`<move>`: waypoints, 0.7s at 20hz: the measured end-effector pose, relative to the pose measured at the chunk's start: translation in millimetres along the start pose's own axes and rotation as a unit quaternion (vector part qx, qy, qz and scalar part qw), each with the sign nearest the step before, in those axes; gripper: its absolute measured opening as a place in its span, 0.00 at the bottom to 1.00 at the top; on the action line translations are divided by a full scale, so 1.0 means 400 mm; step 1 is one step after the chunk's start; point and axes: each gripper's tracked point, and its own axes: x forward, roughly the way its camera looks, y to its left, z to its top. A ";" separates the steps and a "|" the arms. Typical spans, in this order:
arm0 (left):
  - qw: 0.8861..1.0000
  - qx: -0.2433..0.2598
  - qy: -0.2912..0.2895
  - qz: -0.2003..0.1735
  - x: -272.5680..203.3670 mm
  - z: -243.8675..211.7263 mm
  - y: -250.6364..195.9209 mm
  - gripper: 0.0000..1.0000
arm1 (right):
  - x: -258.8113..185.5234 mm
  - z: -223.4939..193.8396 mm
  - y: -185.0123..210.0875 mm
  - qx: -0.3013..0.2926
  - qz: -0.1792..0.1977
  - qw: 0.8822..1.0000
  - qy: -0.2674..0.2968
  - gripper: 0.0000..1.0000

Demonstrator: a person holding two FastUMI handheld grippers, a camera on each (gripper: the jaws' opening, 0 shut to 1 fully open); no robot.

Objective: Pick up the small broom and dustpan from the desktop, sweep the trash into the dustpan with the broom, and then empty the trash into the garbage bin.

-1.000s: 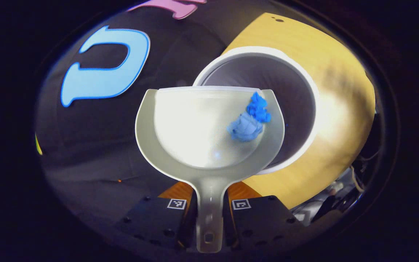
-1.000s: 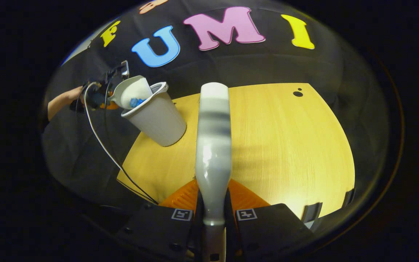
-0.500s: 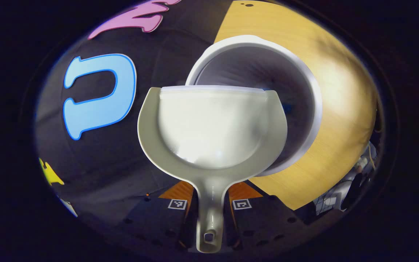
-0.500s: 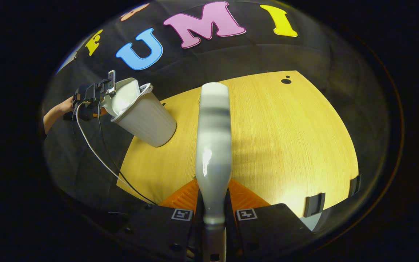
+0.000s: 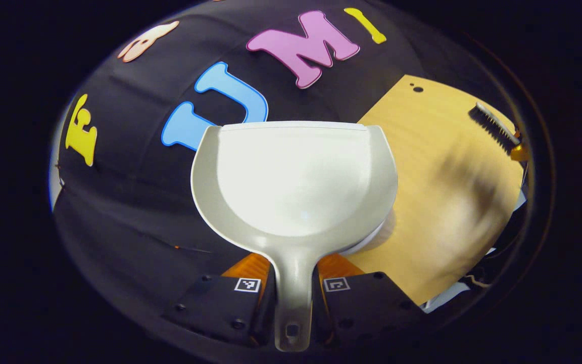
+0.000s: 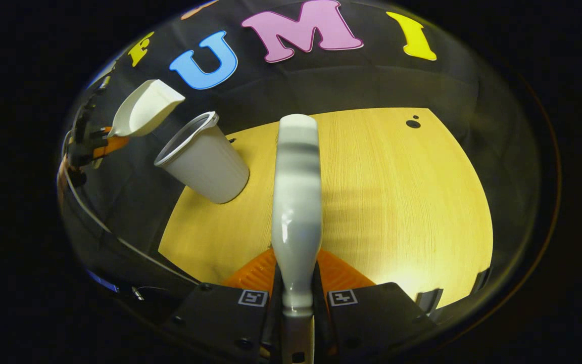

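Dustpan [image 5: 296, 177], seemingly empty, light stiff plastic: left gripper [image 5: 291, 296] clamped on handle. Right gripper [image 6: 296, 303] gripping broom [image 6: 296, 202].

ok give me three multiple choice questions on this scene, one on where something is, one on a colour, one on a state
1. Where does the garbage bin stand?
A. near the desktop's far left corner in the right gripper view
B. in the middle of the desktop
C. on the floor under the desk

2. What colour is the dustpan?
A. blue
B. white
C. red

3. What is in the dustpan's scoop?
A. blue trash
B. the broom
C. nothing that can be seen

Answers:
1. A: in the right gripper view the bin sits near that corner.
2. B: both views show it white.
3. C: the left gripper view shows a bare scoop, held by its handle in the left gripper.
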 end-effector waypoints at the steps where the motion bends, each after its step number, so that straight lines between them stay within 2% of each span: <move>1: 0.999 -0.020 -0.019 -0.018 0.005 0.013 -0.034 0.29 | 0.006 0.008 0.001 0.002 0.001 1.000 0.000 0.30; 3: 0.994 -0.058 -0.056 -0.070 0.003 0.047 -0.133 0.29 | 0.014 0.013 -0.008 0.009 -0.004 1.000 0.006 0.30; 6: 0.981 -0.109 -0.071 -0.142 -0.020 0.049 -0.323 0.29 | 0.025 -0.004 -0.013 0.028 -0.009 0.999 0.016 0.30; 8: 0.970 -0.143 -0.053 -0.190 -0.020 0.036 -0.452 0.29 | 0.041 -0.044 -0.027 0.034 -0.015 0.999 0.038 0.30; 11: 0.945 -0.180 -0.024 -0.274 -0.021 0.032 -0.621 0.29 | 0.058 -0.096 -0.060 0.053 -0.022 0.996 0.069 0.30; 13: 0.928 -0.205 -0.005 -0.310 0.007 0.038 -0.710 0.29 | 0.075 -0.138 -0.083 0.078 -0.031 0.993 0.081 0.30; 14: 0.924 -0.216 0.008 -0.315 0.031 0.031 -0.743 0.29 | 0.085 -0.162 -0.091 0.088 -0.032 0.991 0.090 0.30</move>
